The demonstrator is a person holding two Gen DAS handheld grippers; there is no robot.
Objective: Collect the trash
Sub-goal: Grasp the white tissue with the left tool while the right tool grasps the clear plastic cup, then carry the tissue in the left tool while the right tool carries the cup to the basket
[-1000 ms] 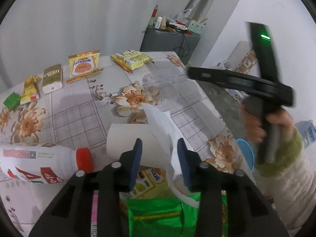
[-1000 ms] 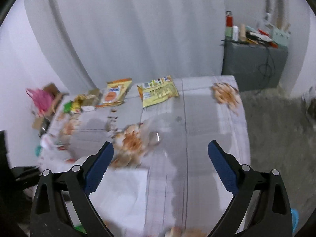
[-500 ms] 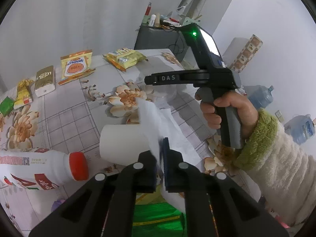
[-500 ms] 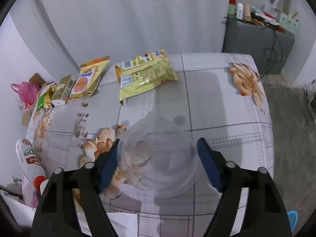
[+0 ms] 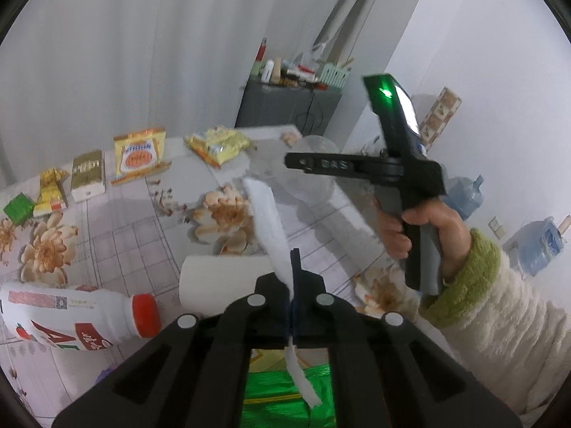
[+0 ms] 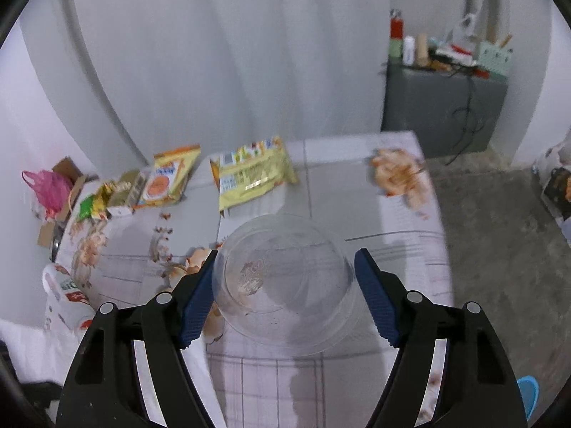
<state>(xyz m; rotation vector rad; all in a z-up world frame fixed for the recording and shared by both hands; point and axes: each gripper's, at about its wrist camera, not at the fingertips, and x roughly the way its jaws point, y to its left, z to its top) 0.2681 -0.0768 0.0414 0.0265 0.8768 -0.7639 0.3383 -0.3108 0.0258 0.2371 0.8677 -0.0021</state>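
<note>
My left gripper is shut on a strip of white tissue that trails up from the jaws and hangs out below them. A white paper roll lies on the table just beyond its fingers. My right gripper is shut on a clear plastic bowl, with a blue pad pressing each side of the rim. In the left wrist view a hand holds that gripper above the table's right side, and the bowl shows faintly behind it.
On the floral table lie a white bottle with a red cap, a yellow snack packet, an orange packet and a gold box. A green bag sits below my left gripper. A grey cabinet stands behind the table.
My left jaws closed on the tissue and lifted it slightly. My right gripper moved in, closed around the clear bowl and raised it off the table.
</note>
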